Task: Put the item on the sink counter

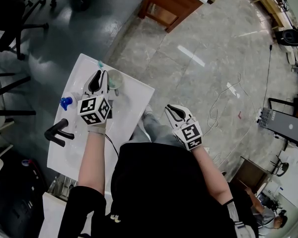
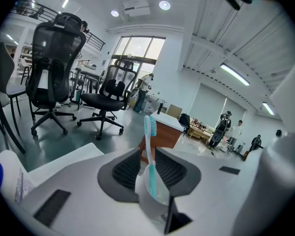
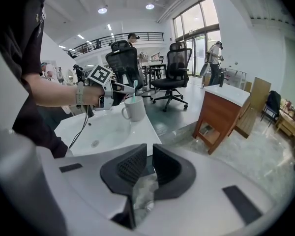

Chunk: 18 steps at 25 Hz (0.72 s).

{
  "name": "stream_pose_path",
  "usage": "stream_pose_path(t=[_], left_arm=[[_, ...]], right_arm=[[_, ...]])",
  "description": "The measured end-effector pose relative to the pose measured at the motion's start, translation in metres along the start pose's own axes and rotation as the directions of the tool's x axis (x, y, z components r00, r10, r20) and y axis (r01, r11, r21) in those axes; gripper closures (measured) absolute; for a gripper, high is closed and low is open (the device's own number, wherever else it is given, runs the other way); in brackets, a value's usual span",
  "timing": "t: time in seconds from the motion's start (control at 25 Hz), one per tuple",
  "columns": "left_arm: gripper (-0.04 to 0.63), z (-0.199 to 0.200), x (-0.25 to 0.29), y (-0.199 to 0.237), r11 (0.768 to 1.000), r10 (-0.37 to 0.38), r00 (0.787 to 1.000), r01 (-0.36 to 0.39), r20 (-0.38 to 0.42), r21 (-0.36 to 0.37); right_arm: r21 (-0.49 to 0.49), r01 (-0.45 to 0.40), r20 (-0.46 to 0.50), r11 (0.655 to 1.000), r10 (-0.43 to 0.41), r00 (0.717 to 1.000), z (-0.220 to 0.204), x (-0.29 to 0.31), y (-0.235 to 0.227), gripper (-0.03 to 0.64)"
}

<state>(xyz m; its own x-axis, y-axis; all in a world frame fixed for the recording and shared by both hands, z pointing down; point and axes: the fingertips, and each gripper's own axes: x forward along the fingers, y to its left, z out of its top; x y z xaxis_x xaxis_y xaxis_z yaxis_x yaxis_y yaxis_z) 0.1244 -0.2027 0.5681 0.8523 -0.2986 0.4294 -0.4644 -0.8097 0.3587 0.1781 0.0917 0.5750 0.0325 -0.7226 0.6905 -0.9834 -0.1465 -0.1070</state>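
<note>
A white mug [image 1: 114,78] with a teal toothbrush [image 2: 150,146] standing in it is at the far corner of the white sink counter [image 1: 134,98]. My left gripper [image 1: 102,76] is shut on the mug's near side, and the toothbrush rises between its jaws in the left gripper view. In the right gripper view the mug [image 3: 134,108] is low over the counter's far corner; contact with the surface cannot be told. My right gripper [image 1: 175,110] hangs off the counter's right edge over the floor, its jaws together and holding nothing.
The counter has a round basin [image 3: 101,132], a black faucet [image 1: 58,132] and a small blue item [image 1: 65,102] on its left side. A wooden cabinet [image 1: 169,4] stands beyond it. Black office chairs [image 2: 51,68] stand farther off, and a cable [image 1: 223,95] lies on the floor.
</note>
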Motion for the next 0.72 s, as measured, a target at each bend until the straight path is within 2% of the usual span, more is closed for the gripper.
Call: stream_pose_path(t=[0.16,0.36,0.52,0.72], left_arm=[[0.485,0.003,-0.003,0.001,1.0,0.009,1.0,-0.009,0.0,0.004],[0.477,0.011,-0.014,-0.003,1.0,0.02,1.0,-0.02,0.024,0.007],[0.477,0.019,-0.03,-0.013,1.0,0.025,0.999,-0.025,0.045,0.015],[0.479,0.032,-0.062,-0.018,0.997,0.069,0.994,-0.071,0.089,0.021]], right_arm=[[-0.007,-0.005,0.007,1.0,0.005,1.0,0.001,-0.001,-0.001,0.566],[-0.021,-0.021,0.03,1.0,0.021,0.999,0.006,-0.001,-0.002,0.566],[-0.046,-0.053,0.053,0.998,0.055,0.997,0.014,0.0,0.0,0.566],[-0.101,-0.108,0.076,0.989,0.116,0.99,0.031,0.008,0.009,0.565]])
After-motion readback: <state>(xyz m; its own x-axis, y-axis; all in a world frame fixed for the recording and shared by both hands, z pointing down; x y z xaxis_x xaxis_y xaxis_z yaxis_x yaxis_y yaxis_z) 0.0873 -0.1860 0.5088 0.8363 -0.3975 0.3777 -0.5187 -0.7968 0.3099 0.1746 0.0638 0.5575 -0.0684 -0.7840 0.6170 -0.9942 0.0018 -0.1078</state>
